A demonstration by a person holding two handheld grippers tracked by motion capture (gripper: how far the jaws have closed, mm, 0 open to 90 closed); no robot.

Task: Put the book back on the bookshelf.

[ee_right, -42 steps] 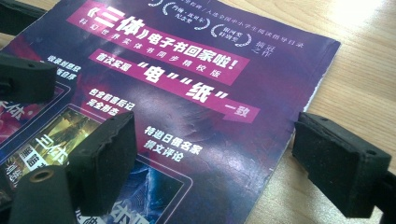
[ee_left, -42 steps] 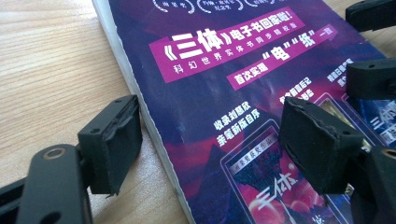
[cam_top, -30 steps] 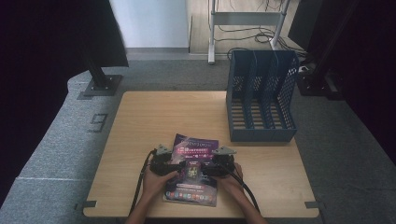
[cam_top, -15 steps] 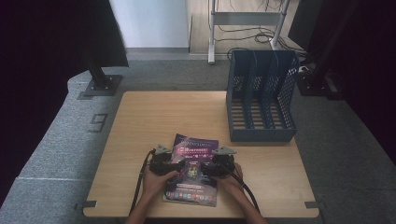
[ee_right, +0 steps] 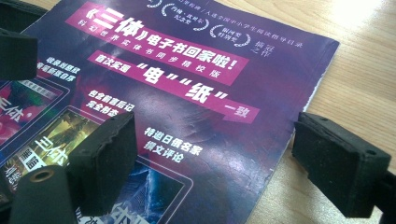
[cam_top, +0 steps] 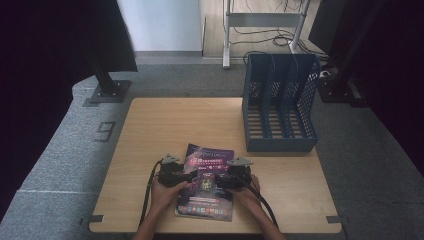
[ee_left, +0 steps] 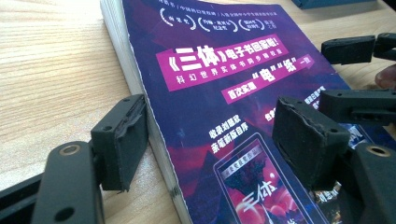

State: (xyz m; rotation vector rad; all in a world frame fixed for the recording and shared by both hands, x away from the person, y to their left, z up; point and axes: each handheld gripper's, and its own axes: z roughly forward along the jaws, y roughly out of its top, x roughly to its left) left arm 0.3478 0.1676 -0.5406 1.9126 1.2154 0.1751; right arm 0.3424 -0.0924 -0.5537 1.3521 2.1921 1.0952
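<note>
**Both grippers straddle the purple book**

There's the purple book (cam_top: 206, 181), lying flat near the front edge of the wooden surface (cam_top: 150, 130), cover up. The left gripper (cam_top: 187, 176) sits at its left edge, fingers (ee_left: 122, 140) spread, one beside the page block on the wood, the other over the cover; they've just eased inward a touch, nothing clamped. The right gripper (cam_top: 221, 180) mirrors it at the right edge, fingers (ee_right: 106, 156) wide apart, one above the cover, one off the book over the wood. Beyond, at the far right of the surface, stands a blue file rack (cam_top: 280, 102), well apart from the book.
</note>
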